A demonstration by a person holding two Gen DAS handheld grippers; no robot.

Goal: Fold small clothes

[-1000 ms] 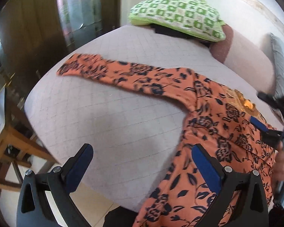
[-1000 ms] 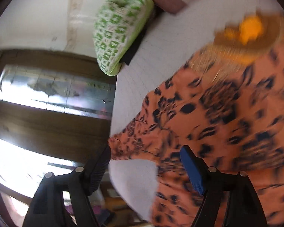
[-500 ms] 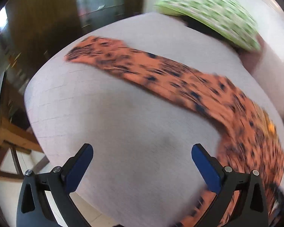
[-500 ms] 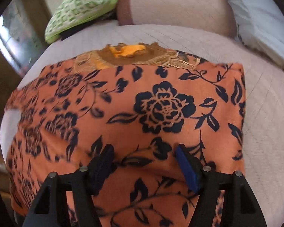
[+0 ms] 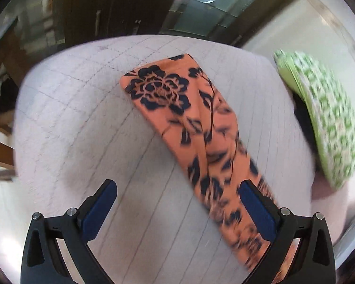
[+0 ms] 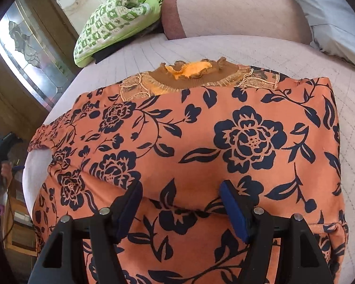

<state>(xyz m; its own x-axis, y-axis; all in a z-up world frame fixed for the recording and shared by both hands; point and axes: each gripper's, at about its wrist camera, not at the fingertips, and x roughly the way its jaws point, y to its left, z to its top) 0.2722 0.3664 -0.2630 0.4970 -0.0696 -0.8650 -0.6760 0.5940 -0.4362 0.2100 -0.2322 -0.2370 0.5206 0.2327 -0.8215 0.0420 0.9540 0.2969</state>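
A: Where's the top?

B: The orange flowered top [image 6: 201,142] lies spread flat on the quilted bed [image 6: 284,54], collar toward the pillows. One sleeve [image 5: 191,127] stretches out straight across the bed toward its far edge.

A: And the right claw?

B: The right claw [image 6: 181,207] hovers low over the body of the top, jaws apart, gripping nothing. They have just been closing a little, with only flat cloth beneath them.

A: The left claw?

B: The left claw [image 5: 177,210] is spread wide and empty above the bed, its right finger [image 5: 256,210] over the sleeve. A green checked cushion [image 5: 326,118] sits off to the right.
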